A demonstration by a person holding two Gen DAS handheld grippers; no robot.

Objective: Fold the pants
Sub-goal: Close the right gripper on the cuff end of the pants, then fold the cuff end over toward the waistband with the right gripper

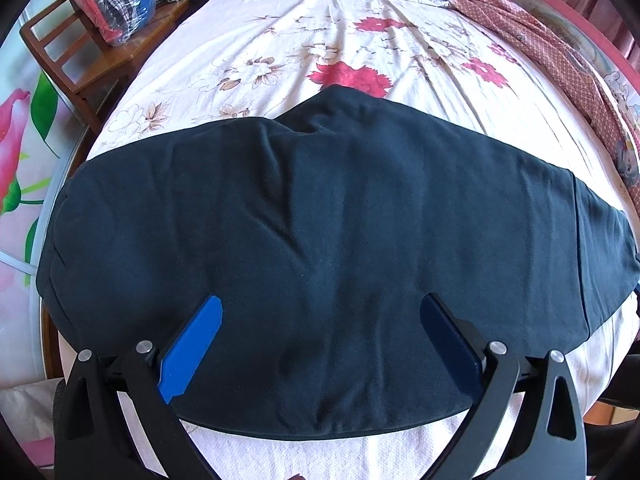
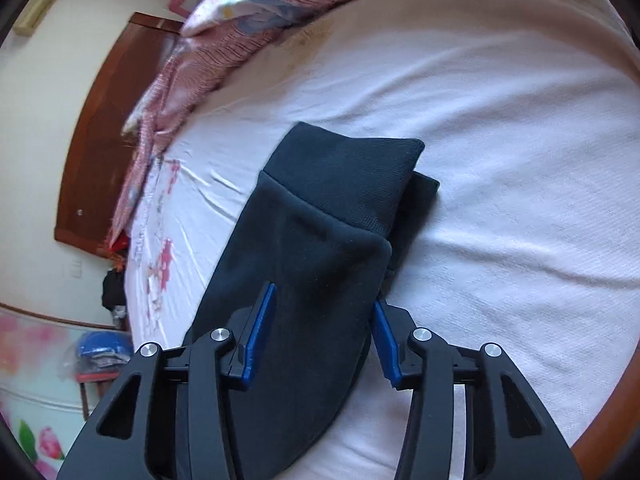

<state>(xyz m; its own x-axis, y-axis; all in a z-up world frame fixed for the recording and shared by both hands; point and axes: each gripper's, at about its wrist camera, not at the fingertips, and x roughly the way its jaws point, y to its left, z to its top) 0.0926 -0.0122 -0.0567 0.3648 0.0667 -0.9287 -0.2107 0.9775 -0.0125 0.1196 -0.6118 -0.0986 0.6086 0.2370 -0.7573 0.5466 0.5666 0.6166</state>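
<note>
Dark navy pants lie flat across the bed, folded lengthwise, one leg on the other. My left gripper is open, hovering over the pants' near edge, holding nothing. In the right wrist view the pants end in two ribbed cuffs, the top one slightly offset from the lower. My right gripper is open, its blue fingers either side of the leg just behind the cuffs. I cannot tell if it touches the cloth.
The bed has a white floral sheet. A pink checked quilt is bunched along the far right side. A wooden chair with a bag of clothes stands left of the bed. A wooden headboard lies beyond the quilt.
</note>
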